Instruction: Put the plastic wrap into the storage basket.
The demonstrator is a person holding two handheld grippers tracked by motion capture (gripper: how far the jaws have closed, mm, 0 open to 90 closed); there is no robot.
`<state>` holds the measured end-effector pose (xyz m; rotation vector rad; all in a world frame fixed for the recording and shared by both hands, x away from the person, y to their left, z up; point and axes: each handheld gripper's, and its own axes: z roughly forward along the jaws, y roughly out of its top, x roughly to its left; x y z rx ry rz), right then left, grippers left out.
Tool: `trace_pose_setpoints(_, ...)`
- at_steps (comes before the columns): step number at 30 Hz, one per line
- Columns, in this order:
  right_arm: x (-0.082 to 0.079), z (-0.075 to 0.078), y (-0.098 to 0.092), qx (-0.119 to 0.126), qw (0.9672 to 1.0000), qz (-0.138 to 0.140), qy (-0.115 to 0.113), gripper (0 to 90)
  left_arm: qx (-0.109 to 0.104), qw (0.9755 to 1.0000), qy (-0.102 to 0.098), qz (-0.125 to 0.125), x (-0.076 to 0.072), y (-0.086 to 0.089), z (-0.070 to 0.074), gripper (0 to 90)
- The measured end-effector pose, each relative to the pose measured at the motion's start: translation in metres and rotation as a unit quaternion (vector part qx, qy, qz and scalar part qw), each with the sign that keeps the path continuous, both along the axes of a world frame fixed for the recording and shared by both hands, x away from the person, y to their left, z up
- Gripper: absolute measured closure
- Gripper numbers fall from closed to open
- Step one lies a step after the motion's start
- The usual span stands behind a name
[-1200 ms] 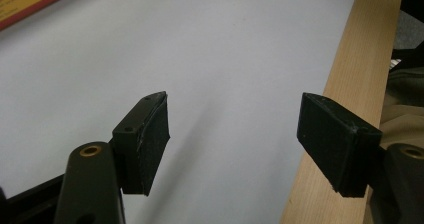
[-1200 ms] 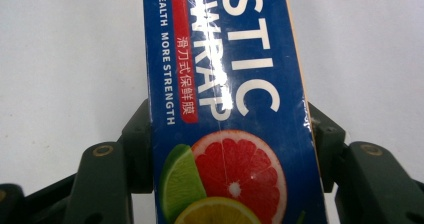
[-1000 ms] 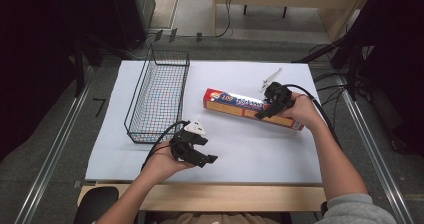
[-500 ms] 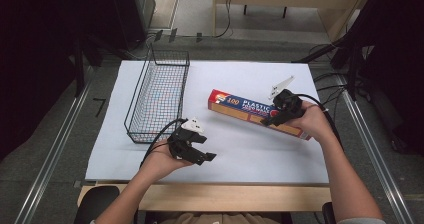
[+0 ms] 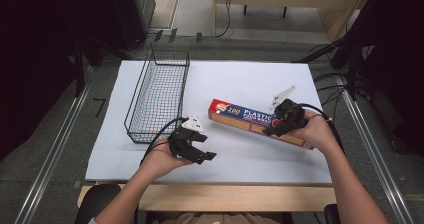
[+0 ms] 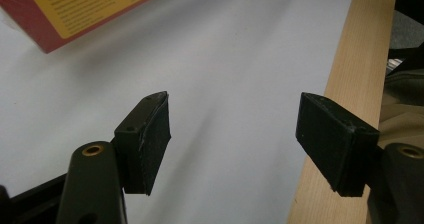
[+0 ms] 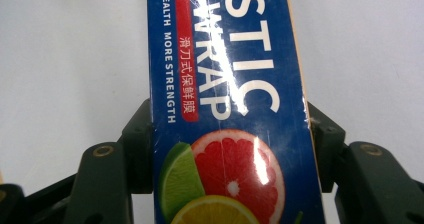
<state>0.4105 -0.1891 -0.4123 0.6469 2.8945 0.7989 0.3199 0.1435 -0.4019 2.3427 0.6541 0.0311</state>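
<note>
Beside the wire basket [image 5: 159, 96] — right gripper [image 5: 278, 125] clamps plastic-wrap box [image 5: 245, 118].

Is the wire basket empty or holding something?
Empty: the high view shows the table's white sheet through the wire basket mesh, nothing inside.

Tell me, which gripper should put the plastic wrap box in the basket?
Probably the right gripper: its jaws already clamp the plastic wrap box. The left gripper is open and empty, though nearer the wire basket.

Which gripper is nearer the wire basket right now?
Left. The left gripper sits just off the wire basket's near corner; the right gripper is farther away, clamped on the plastic wrap box.
</note>
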Motion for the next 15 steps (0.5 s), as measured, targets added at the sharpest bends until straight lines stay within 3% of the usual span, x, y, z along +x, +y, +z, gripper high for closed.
trace_pose_setpoints(15, -0.034, 0.000, 0.003, -0.004, 0.9998, 0.020, -0.003, 40.7, -0.002, 0.9999, -0.005, -0.014, 0.001, -0.005, 0.003, 30.5)
